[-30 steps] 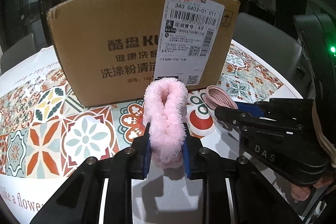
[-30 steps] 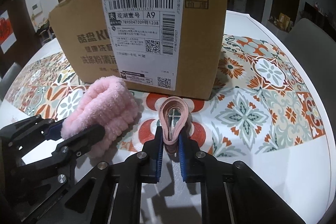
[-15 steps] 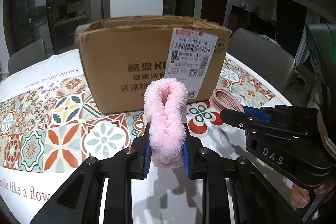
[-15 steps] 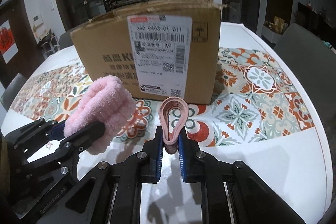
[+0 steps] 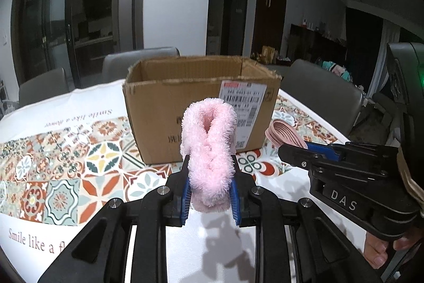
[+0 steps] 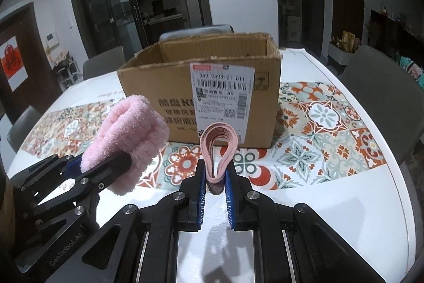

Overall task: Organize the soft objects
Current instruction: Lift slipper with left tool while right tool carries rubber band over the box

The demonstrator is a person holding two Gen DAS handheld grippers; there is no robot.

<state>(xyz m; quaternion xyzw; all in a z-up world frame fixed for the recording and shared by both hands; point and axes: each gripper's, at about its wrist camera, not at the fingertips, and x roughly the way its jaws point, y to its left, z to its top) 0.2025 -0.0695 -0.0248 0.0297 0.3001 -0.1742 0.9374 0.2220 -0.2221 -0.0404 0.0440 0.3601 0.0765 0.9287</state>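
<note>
My left gripper (image 5: 209, 177) is shut on a fluffy pink headband (image 5: 209, 145), held upright above the table; in the right wrist view the same fluffy pink headband (image 6: 129, 139) shows at the left in the left gripper (image 6: 106, 163). My right gripper (image 6: 214, 171) is shut on a bundle of thin pink elastic bands (image 6: 218, 147), looped upward; from the left wrist view the pink elastic bands (image 5: 285, 134) stick out of the right gripper (image 5: 294, 150) at the right. An open cardboard box (image 5: 201, 97) with a shipping label stands behind both, and the cardboard box (image 6: 212, 92) is empty as far as its inside shows.
The round white table (image 6: 357, 203) carries a patterned tile-print cloth (image 5: 53, 171). Grey chairs (image 5: 320, 86) surround it; one chair (image 6: 381, 92) stands at the right. A person's fingers (image 5: 379, 253) grip the right tool's handle.
Both grippers have risen and drawn back from the box with their loads; the box looks smaller and its open top is now visible.
</note>
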